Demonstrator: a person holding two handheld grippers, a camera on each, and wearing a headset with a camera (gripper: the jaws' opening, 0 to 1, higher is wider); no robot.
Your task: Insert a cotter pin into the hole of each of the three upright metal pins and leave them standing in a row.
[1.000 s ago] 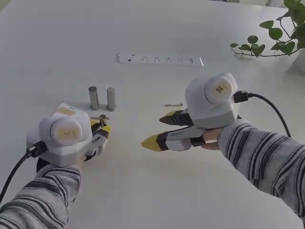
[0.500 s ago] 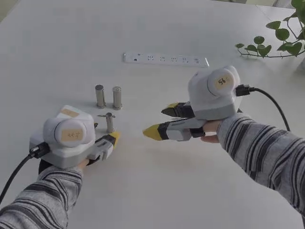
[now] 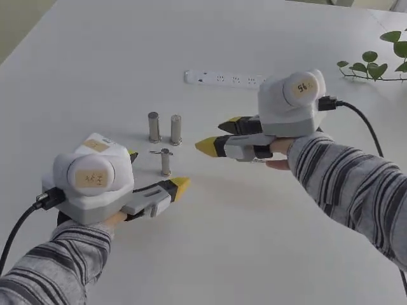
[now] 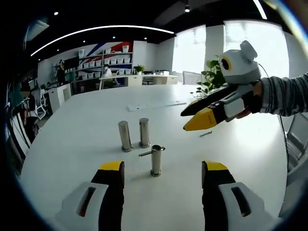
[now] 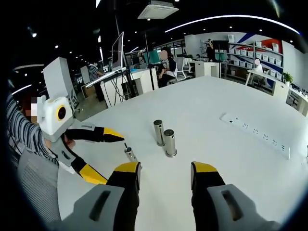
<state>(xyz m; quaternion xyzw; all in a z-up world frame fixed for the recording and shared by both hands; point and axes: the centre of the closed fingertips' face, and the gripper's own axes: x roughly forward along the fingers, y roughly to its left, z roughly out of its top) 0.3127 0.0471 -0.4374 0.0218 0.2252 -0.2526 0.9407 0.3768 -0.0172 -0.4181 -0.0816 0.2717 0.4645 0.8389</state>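
Steel pin (image 3: 166, 164) with cotter pin (image 3: 156, 152) through, two bare pins (image 3: 154, 126) nearby; left gripper (image 4: 163, 166), right gripper (image 5: 165, 167) spread.

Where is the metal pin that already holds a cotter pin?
Head view: the metal pin stands upright left of centre, just in front of the two bare pins, touching neither.

White, yellow-tipped left gripper (image 3: 156, 169) and right gripper (image 3: 217, 135); 2 black cables (image 3: 364, 129); grey-striped sleeves (image 3: 346, 187).
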